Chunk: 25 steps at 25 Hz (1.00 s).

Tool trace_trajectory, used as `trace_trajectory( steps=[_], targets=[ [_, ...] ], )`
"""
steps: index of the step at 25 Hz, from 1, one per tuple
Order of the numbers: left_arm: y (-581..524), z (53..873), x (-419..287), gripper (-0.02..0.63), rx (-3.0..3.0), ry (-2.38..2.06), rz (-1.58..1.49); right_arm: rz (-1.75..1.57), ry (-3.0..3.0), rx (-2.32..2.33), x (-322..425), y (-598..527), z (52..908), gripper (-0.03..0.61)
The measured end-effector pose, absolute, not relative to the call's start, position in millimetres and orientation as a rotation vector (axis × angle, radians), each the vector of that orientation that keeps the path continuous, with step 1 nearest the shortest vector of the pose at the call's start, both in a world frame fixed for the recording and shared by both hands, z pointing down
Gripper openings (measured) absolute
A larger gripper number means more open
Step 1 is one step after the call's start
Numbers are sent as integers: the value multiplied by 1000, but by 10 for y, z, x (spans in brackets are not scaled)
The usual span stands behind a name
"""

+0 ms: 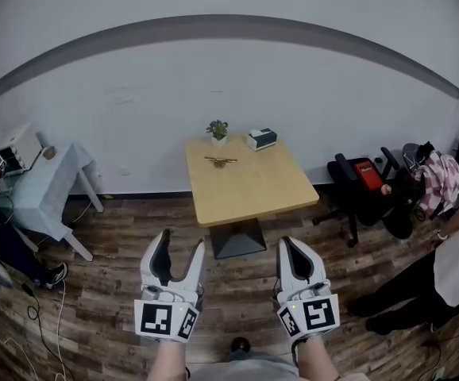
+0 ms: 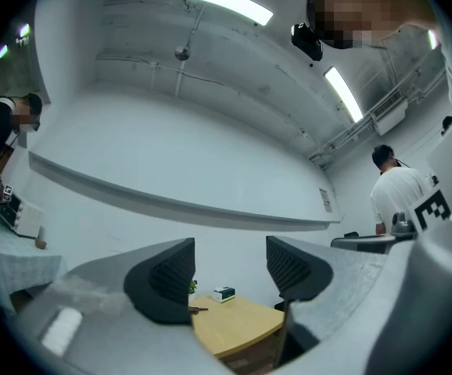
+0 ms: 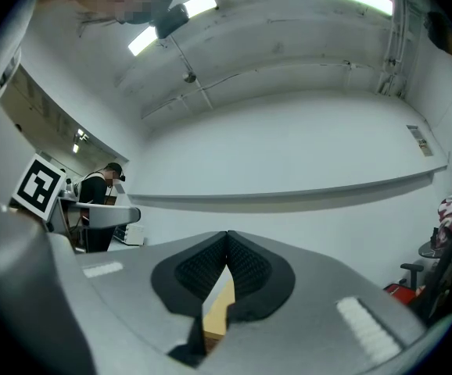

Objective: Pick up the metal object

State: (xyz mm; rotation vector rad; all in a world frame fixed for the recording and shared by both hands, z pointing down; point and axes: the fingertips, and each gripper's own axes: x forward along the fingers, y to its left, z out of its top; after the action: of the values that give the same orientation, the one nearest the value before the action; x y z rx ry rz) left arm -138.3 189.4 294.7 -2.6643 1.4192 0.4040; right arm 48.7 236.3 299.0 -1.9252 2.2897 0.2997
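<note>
Found metal object [image 1: 220, 161] lying on bench [image 1: 253, 193] near far edge, just in front of potted plant [image 1: 217, 129]; small box [image 1: 261, 139] at far right corner. Held left tongs [image 1: 180, 243] spread, nothing between. Held right tongs [image 1: 287, 243] pressed together, empty. Noted both well short of bench's near edge, over wooden floor [image 1: 118, 292].

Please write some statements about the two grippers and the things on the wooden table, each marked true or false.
1. The left gripper is open and empty. True.
2. The right gripper holds the metal object. False: it is shut on nothing; the metal object lies on the wooden table.
3. The potted plant stands on the floor. False: it stands at the table's far edge.
4. The small box sits to the right of the plant. True.
</note>
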Motion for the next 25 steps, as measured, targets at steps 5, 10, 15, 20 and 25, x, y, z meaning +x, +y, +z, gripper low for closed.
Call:
trace_trajectory(
  steps=[5, 10, 15, 20, 25],
  targets=[
    [1657, 2956, -1128, 287, -2661, 1439, 407, 292, 2298, -1926, 756, 2118, 3021, 2],
    [1555, 3012, -950, 287, -2657, 1458, 402, 274, 2310, -1922, 947, 1978, 3111, 2],
    [1425, 3046, -825, 287, -2665, 1468, 367, 235, 2311, -1917, 1071, 1839, 3156, 2],
    [1206, 3082, -750, 287, -2675, 1461, 358, 212, 2302, -1947, 1152, 1649, 3229, 2],
    [904, 3081, -675, 287, -2689, 1443, 362, 212, 2282, -1983, 1237, 1393, 3244, 2]
  ],
)
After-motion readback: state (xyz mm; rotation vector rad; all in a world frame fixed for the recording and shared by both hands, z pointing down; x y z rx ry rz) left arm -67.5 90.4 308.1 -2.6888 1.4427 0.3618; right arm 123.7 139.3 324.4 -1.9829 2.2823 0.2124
